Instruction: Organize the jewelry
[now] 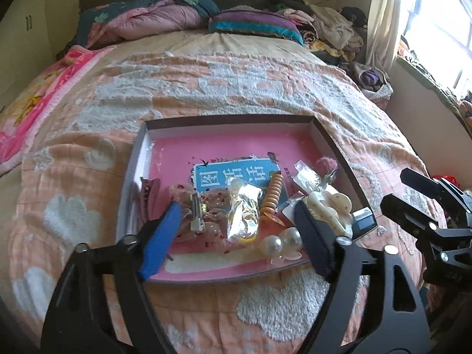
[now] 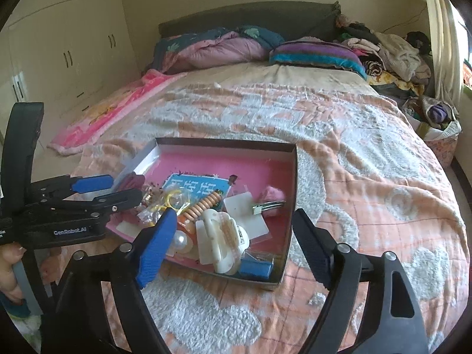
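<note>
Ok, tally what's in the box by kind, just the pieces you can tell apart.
Claw clips: 2, cream claw clip and dark red claw clip
Pearl ornament: 1
Orange spiral hair tie: 1
Pink pom-pom clip: 1
Clear packets: at least 2
Blue block: 1
Total: 8 or more

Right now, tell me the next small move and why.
Probably lower the right gripper onto the cream hair claw. Both grippers are open and empty, the left gripper over the box; the claw lies on top of the pile near the box's front edge, between the right fingers.
</note>
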Tool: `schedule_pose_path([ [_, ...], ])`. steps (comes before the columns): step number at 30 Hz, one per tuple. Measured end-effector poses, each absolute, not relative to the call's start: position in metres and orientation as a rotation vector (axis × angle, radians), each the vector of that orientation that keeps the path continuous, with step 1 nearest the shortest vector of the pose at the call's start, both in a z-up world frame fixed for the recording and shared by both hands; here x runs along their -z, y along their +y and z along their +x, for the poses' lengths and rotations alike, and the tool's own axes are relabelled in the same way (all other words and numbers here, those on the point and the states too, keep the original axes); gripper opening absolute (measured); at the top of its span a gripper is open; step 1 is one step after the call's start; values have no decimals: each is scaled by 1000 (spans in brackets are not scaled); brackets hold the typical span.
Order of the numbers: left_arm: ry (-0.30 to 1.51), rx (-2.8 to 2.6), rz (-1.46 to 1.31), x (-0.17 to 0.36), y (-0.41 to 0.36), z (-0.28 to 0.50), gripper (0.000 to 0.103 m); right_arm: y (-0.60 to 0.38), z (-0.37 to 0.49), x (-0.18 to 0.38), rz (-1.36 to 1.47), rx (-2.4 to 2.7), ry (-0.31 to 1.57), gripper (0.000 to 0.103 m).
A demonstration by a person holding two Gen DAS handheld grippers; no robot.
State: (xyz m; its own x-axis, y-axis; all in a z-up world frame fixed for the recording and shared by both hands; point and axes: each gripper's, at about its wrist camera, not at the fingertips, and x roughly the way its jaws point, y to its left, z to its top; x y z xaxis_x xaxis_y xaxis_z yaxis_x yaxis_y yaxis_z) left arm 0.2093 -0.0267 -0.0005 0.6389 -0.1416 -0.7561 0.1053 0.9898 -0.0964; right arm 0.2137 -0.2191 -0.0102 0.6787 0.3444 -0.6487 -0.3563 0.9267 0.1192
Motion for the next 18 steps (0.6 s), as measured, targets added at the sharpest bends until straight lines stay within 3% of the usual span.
schedule_pose_path([
  [4, 832, 121, -43, -14, -24, 198, 93, -223, 203, 0, -11, -387, 707, 80],
  [7, 816, 116, -42, -22, -22, 190, 93, -223, 195, -7, -10, -387, 692, 80],
  [9, 802, 105, -35, -27, -21, 182, 93, -223, 187, -12, -8, -382, 674, 97],
  [18, 753, 86, -43, -46, -14, 148, 93, -224, 156, -34, -10, -399, 623, 97],
])
